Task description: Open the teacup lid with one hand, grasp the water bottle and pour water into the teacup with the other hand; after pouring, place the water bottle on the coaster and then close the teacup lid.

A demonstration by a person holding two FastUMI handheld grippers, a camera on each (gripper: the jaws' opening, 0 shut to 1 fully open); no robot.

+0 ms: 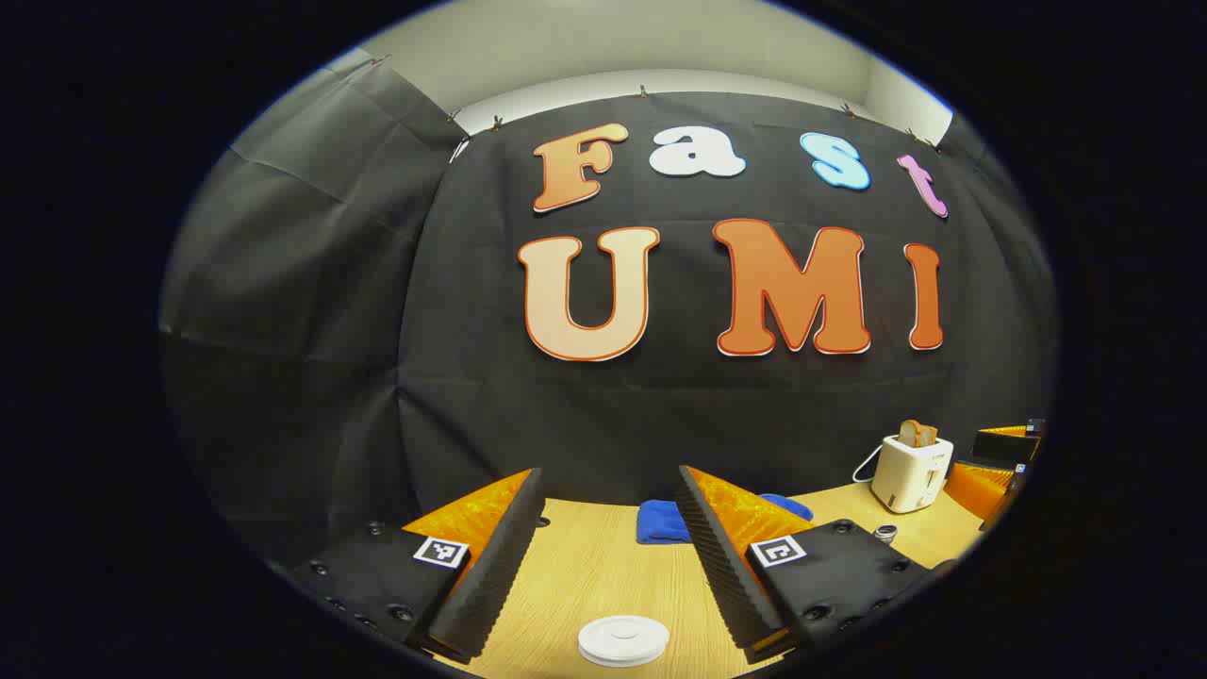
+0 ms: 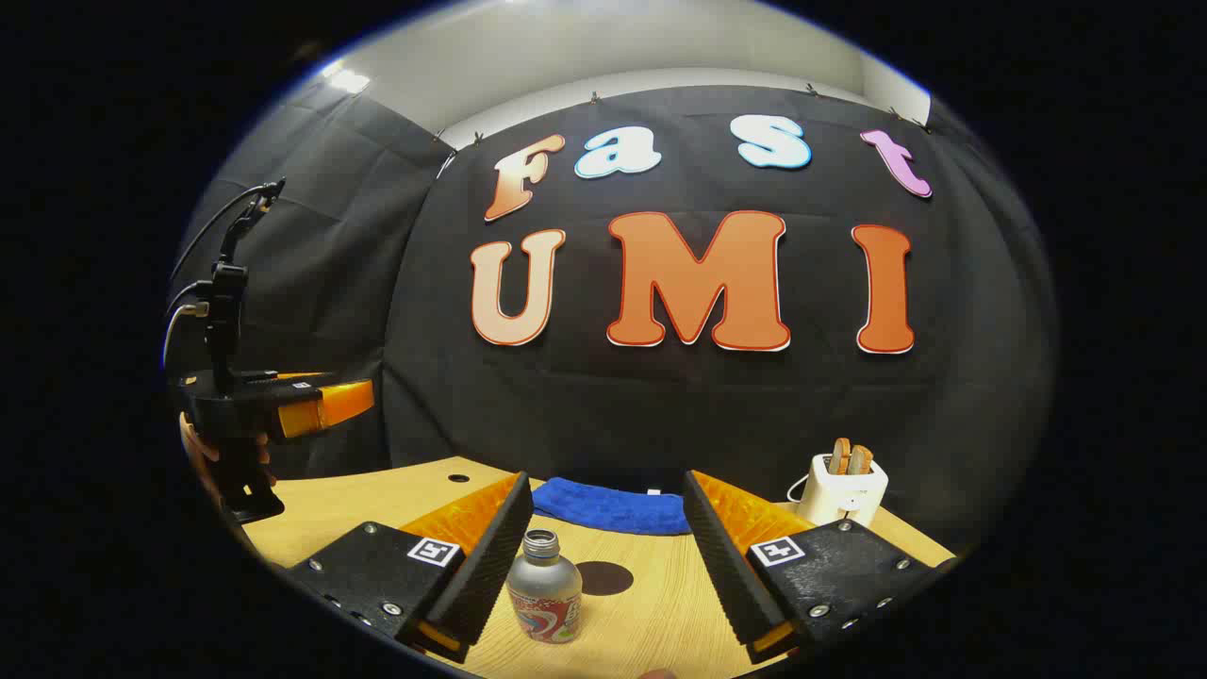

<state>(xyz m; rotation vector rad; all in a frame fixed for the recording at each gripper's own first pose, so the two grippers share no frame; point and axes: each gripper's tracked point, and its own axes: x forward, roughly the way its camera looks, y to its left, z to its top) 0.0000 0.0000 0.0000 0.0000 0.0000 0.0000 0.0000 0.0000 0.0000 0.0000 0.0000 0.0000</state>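
Note:
A white round teacup lid [image 1: 623, 640] lies low in the left gripper view, just below the gap of my left gripper [image 1: 609, 473], which stands open above it. The cup under the lid is hidden. In the right gripper view a small water bottle [image 2: 544, 587] with an uncapped neck stands upright on the table. It sits between the fingers of my open right gripper [image 2: 605, 476], nearer the left finger [image 2: 490, 556], with nothing pressing on it. A dark round coaster [image 2: 603, 577] lies just behind the bottle. My left gripper [image 2: 321, 404], held by a hand, hovers far left.
A folded blue cloth [image 2: 613, 507] lies at the back of the wooden table [image 2: 660, 613], against the black wall. A white toaster [image 2: 849, 486] with bread slices stands at the back right. A small hole [image 2: 458, 478] marks the tabletop at left.

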